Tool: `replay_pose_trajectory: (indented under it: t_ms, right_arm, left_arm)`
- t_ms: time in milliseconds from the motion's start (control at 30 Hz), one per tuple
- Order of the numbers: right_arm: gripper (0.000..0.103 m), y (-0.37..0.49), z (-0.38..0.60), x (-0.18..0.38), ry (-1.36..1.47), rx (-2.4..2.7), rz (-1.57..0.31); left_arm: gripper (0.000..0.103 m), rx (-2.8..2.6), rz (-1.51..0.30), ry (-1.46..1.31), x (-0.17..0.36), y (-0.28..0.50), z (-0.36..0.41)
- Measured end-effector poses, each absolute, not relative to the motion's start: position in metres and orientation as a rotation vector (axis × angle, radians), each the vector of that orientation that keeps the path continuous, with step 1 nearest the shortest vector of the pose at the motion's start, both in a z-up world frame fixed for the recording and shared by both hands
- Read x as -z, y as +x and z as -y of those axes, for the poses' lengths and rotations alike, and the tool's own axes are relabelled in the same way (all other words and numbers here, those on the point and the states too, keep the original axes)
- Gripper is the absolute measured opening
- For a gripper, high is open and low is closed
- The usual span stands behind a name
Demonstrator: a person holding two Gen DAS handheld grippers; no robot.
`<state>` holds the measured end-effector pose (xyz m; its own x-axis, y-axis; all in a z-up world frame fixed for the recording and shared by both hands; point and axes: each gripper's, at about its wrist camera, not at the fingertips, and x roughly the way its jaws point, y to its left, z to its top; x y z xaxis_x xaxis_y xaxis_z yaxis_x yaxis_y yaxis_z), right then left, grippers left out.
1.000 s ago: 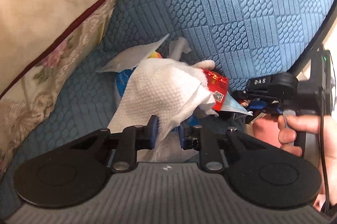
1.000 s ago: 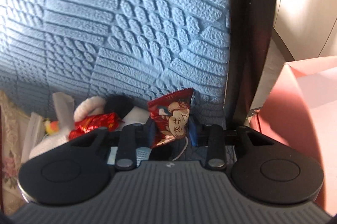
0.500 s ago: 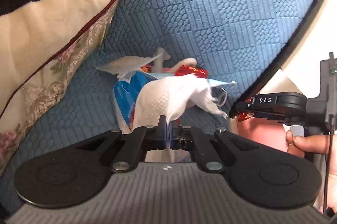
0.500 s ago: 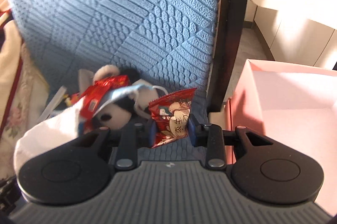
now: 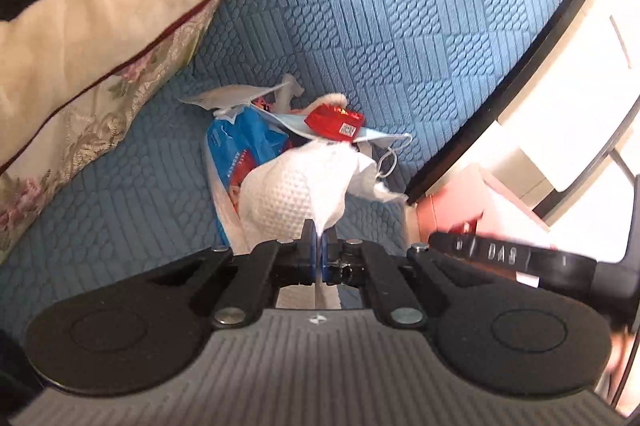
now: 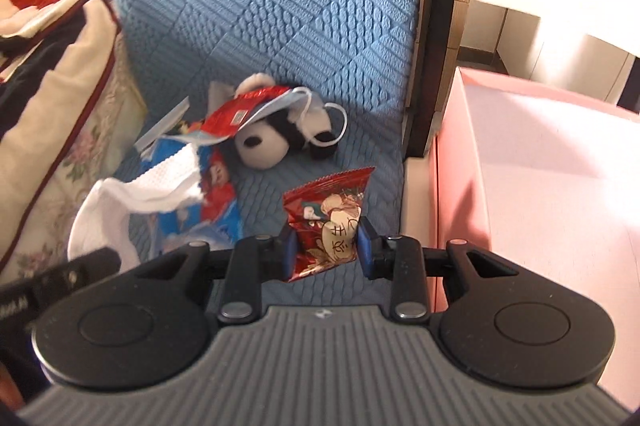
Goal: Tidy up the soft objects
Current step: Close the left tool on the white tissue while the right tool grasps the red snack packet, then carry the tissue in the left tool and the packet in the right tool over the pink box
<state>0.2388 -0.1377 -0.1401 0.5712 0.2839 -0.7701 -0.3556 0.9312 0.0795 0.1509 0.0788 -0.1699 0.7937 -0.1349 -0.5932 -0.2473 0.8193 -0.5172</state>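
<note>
Now left fingers [image 5: 319, 246] pinch tissue [image 5: 296, 194]; right fingers [image 6: 362, 246] clamp snack packet [image 6: 328, 222].

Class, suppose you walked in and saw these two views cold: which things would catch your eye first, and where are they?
First, the left tool shut on a white paper towel, lifted over the blue sofa seat. Next, the right tool gripping a red snack packet, with the pink box close on its right. Behind, a panda plush lies under a face mask at the backrest.

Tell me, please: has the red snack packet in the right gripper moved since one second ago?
Yes. The red snack packet has been lifted off the blue seat cushion, away from the pile, toward the pink box.
</note>
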Motion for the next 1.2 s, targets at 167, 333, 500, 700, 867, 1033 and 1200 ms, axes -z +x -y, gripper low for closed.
replay_pose_trajectory:
  t_ms: [167,333,500,700,867,1033,1200]
  right_arm:
    - [0.034,0.215,0.140,0.140,-0.077,-0.401,-0.886]
    - [0.034,0.194,0.143,0.140,-0.086,-0.414,-0.882]
    - [0.034,0.175,0.148,0.140,-0.093,-0.420,-0.888]
    - [0.034,0.152,0.165,0.131,-0.078,-0.408,-0.847]
    - [0.034,0.146,0.174,0.122,-0.078,-0.419,-0.829]
    - [0.034,0.145,0.181,0.114,-0.048,-0.428,-0.821]
    - [0.034,0.145,0.196,0.093,-0.031,-0.450,-0.765]
  left_arm:
    - [0.003,-0.063,-0.641,-0.616,0.164,0.143,-0.079]
    - [0.003,-0.071,-0.658,-0.631,0.165,0.132,-0.076]
    - [0.003,-0.070,-0.693,-0.623,0.166,0.119,-0.069]
    - [0.003,-0.070,-0.730,-0.627,0.167,0.101,-0.057]
    - [0.003,-0.068,-0.725,-0.618,0.161,0.097,-0.048]
    - [0.003,-0.067,-0.705,-0.620,0.145,0.096,-0.036]
    - [0.003,-0.065,-0.665,-0.642,0.122,0.093,-0.025]
